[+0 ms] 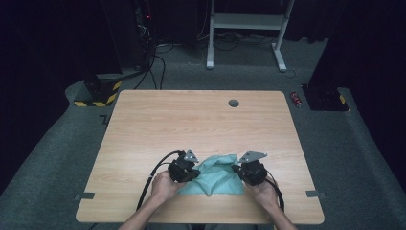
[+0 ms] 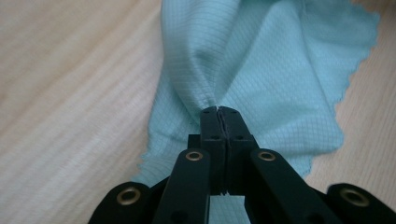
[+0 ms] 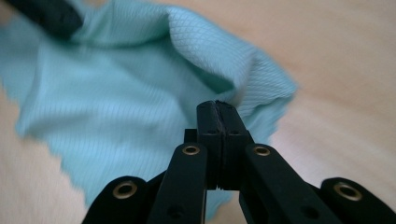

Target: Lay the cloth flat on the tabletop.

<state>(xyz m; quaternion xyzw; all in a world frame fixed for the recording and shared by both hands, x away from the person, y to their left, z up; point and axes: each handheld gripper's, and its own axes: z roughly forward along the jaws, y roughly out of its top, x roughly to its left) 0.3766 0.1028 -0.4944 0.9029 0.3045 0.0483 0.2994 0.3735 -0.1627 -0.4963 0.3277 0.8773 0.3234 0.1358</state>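
Table [image 1: 143, 124]: wooden, bare apart from the work. Cloth [image 1: 218, 175]: teal, rumpled, lying near the table's front edge between both grippers. Left gripper [image 2: 219, 112]: jaws clamped on a pinched fold of cloth. Right gripper [image 3: 217, 106]: jaws clamped on the cloth's opposite edge.

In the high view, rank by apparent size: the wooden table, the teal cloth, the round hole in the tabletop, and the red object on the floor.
1. wooden table
2. teal cloth
3. round hole and red object: both tiny, too alike to rank.
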